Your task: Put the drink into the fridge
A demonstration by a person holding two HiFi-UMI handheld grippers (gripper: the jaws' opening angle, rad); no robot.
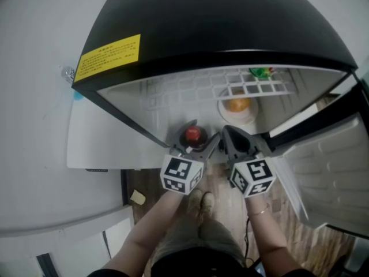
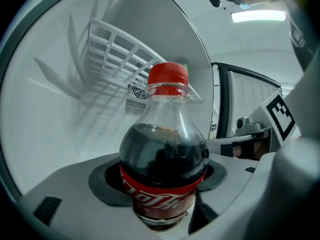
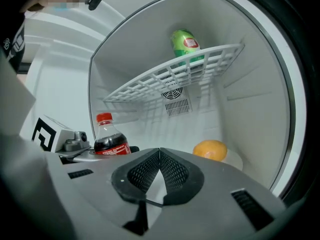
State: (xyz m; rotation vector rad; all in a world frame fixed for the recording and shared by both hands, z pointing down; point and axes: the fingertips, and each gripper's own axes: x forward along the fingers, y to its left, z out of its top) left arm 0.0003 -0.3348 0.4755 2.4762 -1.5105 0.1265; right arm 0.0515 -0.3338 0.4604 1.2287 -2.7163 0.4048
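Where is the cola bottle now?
In the head view, the cola bottle is held in the left gripper, at the open fridge's mouth, left of the orange.

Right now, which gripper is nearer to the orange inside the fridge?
Right. The right gripper, shut and empty, sits just in front of the orange. The left gripper, clamping the cola bottle, is farther off to the orange's left.
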